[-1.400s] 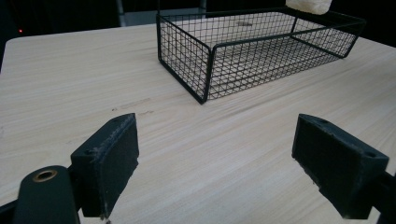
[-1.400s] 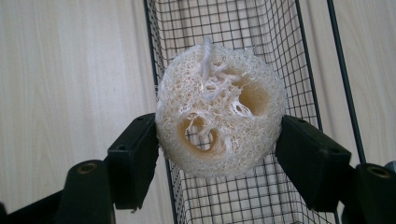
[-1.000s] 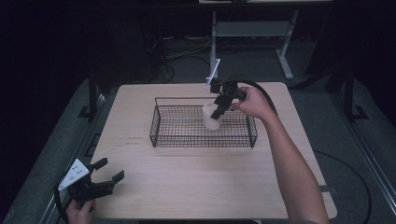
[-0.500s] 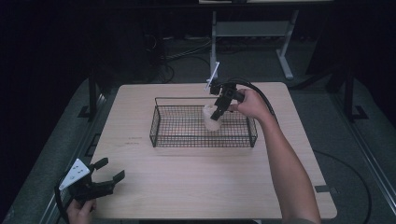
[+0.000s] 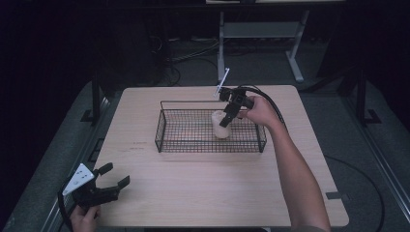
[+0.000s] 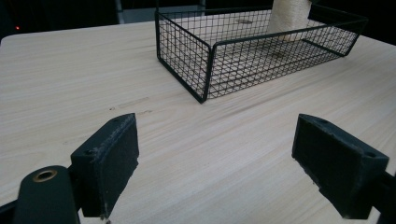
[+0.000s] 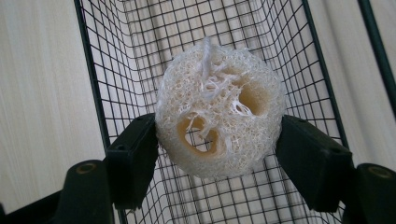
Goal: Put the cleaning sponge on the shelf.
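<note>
The worktop (image 5: 193, 193) lies bare on its near half, so a claw could sweep freely from the left edge to the right there; the wire basket (image 5: 164, 130) stands across the middle toward the far side, its walls barring any low pass through that strip; inside it the loofah (image 5: 220, 126) and the right claw (image 5: 227, 116) take up the right-of-centre part, with the person's forearm (image 5: 295, 169) slanting over the basket's right end and the near right worktop; the basket's left part is open from above; the left claw (image 5: 113, 181) sits at the near left corner, jaws spread, with bare worktop between it and the basket.
</note>
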Motion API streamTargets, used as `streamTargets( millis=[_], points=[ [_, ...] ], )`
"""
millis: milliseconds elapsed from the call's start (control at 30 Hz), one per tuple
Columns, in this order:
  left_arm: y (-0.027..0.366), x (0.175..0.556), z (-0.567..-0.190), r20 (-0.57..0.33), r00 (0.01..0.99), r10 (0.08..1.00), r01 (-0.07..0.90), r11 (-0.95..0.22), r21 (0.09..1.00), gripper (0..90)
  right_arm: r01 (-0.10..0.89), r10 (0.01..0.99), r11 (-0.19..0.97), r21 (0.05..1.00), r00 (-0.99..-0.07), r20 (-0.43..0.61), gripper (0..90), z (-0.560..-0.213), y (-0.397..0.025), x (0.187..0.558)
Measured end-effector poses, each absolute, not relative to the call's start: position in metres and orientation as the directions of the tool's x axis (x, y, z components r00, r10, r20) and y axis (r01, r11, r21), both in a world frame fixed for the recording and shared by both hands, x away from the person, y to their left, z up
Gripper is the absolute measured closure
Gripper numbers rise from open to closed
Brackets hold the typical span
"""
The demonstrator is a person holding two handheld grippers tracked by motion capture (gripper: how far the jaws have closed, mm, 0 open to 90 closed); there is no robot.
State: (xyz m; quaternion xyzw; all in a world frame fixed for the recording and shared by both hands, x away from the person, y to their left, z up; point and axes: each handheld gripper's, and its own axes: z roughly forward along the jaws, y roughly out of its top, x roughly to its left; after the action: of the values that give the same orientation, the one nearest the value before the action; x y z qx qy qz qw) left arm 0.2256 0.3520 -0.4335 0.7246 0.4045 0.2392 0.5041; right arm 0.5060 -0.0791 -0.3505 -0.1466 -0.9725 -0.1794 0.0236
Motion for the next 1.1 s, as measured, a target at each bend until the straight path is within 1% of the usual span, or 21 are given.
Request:
streamTargets(
  millis=[200, 333, 533, 633, 800, 1100],
  points=[
    [0.353, 0.225, -0.434, -0.066, 0.559, 0.827, 0.346, -0.161, 0.924, 14.0, 0.302, 0.281, 0.887, 0.35, -0.953, 0.11, 29.7, -0.36, -0.08, 0.505],
    [0.353, 0.225, -0.433, -0.065, 0.559, 0.827, 0.345, -0.161, 0.925, 13.9, 0.295, 0.274, 0.898, 0.326, -0.956, 0.109, 29.8, -0.368, -0.078, 0.504],
    [0.353, 0.223, -0.433, -0.054, 0.561, 0.826, 0.339, -0.17, 0.925, 13.9, 0.296, 0.274, 0.897, 0.328, -0.955, 0.113, 29.9, -0.372, -0.074, 0.506],
    [0.354, 0.224, -0.433, -0.067, 0.561, 0.825, 0.344, -0.158, 0.926, 13.9, 0.299, 0.277, 0.899, 0.32, -0.954, 0.116, 29.8, -0.375, -0.073, 0.506],
    [0.352, 0.224, -0.433, -0.048, 0.565, 0.823, 0.339, -0.178, 0.924, 13.9, 0.305, 0.283, 0.9, 0.311, -0.952, 0.114, 29.8, -0.38, -0.072, 0.508],
    [0.353, 0.223, -0.433, -0.053, 0.562, 0.825, 0.338, -0.171, 0.926, 13.9, 0.318, 0.294, 0.89, 0.328, -0.948, 0.122, 28.8, -0.384, -0.074, 0.508]
  ],
)
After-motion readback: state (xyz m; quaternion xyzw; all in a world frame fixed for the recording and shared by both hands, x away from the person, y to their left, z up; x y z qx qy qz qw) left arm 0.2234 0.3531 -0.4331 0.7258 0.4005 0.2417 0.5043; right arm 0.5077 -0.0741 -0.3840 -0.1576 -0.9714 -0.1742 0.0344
